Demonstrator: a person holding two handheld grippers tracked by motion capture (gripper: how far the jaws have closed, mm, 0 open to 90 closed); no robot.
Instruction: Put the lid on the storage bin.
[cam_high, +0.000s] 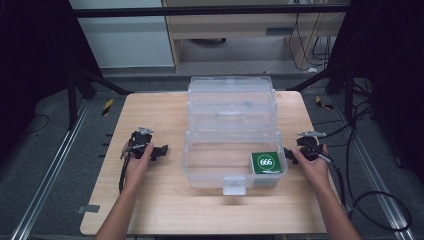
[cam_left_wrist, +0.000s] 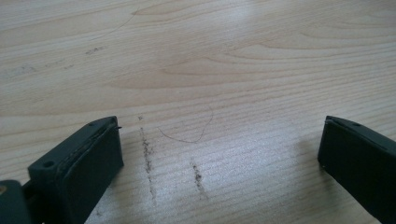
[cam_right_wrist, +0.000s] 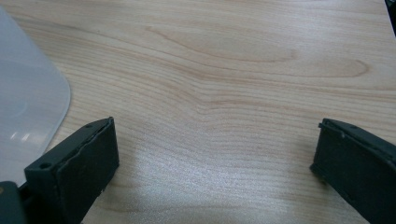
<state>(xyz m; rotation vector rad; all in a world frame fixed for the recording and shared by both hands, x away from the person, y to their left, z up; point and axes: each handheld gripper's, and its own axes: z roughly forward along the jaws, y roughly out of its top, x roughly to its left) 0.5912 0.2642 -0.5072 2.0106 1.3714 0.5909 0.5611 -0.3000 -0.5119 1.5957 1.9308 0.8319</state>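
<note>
The left gripper (cam_high: 161, 150) rests on the table (cam_high: 165, 205), held by the person's left hand (cam_high: 138, 161); in the left gripper view its jaws stand wide apart with nothing but bare wood grain, a few dark scuffs and a thin hair between them. The right gripper (cam_high: 289, 153), in the right hand (cam_high: 312, 167), lies at the opposite side with its jaws just as wide and empty, their tips just beside the one clear plastic box (cam_high: 231, 135); a rounded corner of that box (cam_right_wrist: 28, 116) shows at the left edge of the right gripper view. The box stands mid-table between the two grippers, see-through, stepped in tiers, with a small latch tab at its near wall. Inside its near right corner lies one green pack (cam_high: 266, 162) marked 666 in white.
</note>
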